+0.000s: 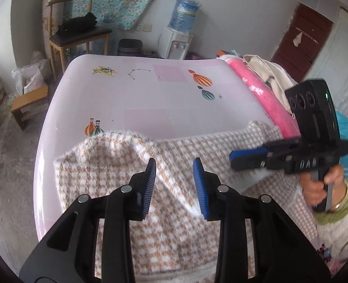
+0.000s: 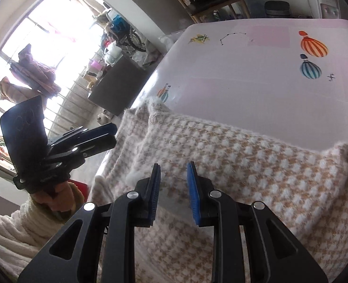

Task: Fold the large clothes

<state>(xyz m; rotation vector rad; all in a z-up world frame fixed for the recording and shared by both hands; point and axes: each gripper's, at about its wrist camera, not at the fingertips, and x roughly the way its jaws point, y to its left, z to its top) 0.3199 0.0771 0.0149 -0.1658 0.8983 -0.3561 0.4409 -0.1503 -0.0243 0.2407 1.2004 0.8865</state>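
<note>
A fuzzy tan-and-white houndstooth garment [image 1: 98, 165] [image 2: 268, 165] lies spread over the near part of a pink table [image 1: 138, 89] [image 2: 244, 70], and its left edge hangs over the table's side. My left gripper [image 1: 174, 161] hovers over the garment's middle with its blue pads apart and nothing between them. To its right, a hand [image 1: 315, 184] holds my right gripper [image 1: 231, 160] low over the cloth. In the right wrist view my right gripper [image 2: 174, 165] stands open above the garment, gripping nothing. My left gripper [image 2: 115, 134] shows there off the table's left side.
A pink rolled blanket [image 1: 268, 99] and a cream cloth [image 1: 268, 73] lie along the table's right edge. Behind the table stand a chair [image 1: 79, 35], a bin [image 1: 130, 47] and a water dispenser [image 1: 176, 44]. A wooden stool [image 1: 29, 106] and bags are on the floor at left.
</note>
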